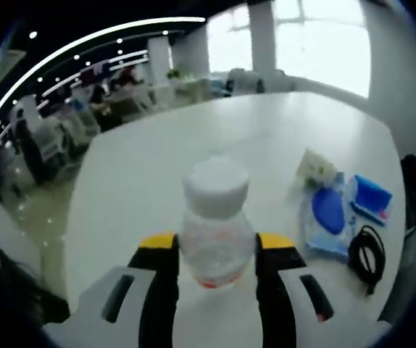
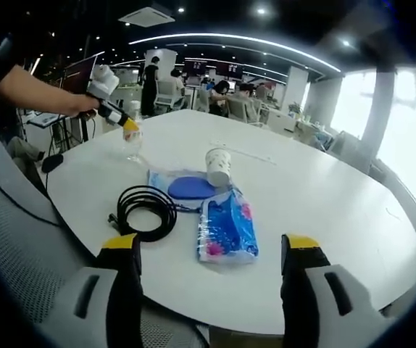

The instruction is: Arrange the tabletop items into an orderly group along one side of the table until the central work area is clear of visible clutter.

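Two grippers: left gripper (image 1: 217, 257) jaws pinch clear plastic bottle (image 1: 216, 228) low on its body, near table (image 1: 157, 167) edge; looks light, slick, squashy, so grip mid-body w/ gentle squeeze. Right gripper (image 2: 211, 254) jaws wide, empty, facing tissue pack (image 2: 227, 228) & black cable (image 2: 145, 209).

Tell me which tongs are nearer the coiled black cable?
Right. The right tongs hang open at the table edge just short of the black cable. The left tongs are across the table beyond it, closed on the clear bottle.
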`<state>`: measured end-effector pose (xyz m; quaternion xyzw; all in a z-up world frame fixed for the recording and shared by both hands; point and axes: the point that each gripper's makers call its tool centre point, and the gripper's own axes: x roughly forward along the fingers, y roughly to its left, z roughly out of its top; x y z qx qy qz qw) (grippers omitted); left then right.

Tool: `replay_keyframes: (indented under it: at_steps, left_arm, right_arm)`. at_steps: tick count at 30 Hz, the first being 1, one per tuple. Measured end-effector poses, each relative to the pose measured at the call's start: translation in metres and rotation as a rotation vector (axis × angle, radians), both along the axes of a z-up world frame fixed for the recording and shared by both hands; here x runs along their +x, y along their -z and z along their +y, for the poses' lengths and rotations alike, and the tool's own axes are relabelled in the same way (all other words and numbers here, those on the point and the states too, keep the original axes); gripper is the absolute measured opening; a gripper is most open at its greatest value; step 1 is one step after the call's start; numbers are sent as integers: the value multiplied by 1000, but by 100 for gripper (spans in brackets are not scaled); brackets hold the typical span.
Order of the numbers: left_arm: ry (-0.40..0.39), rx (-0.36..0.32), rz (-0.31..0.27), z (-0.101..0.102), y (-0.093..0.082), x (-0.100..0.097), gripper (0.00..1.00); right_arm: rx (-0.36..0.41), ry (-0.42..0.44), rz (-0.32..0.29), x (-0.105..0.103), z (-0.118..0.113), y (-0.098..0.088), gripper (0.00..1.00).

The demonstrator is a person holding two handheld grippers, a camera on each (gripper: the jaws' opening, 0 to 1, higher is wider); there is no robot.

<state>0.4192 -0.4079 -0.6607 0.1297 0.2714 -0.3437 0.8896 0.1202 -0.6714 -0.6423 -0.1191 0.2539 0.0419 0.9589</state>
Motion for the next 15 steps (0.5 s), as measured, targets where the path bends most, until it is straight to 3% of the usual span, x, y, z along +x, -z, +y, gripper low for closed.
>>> replay_keyframes:
  at_steps: [15]
  left_arm:
    - [-48, -8, 11, 20, 0, 0, 38]
  right_arm:
    - [-2, -4, 0, 0, 0, 0, 79]
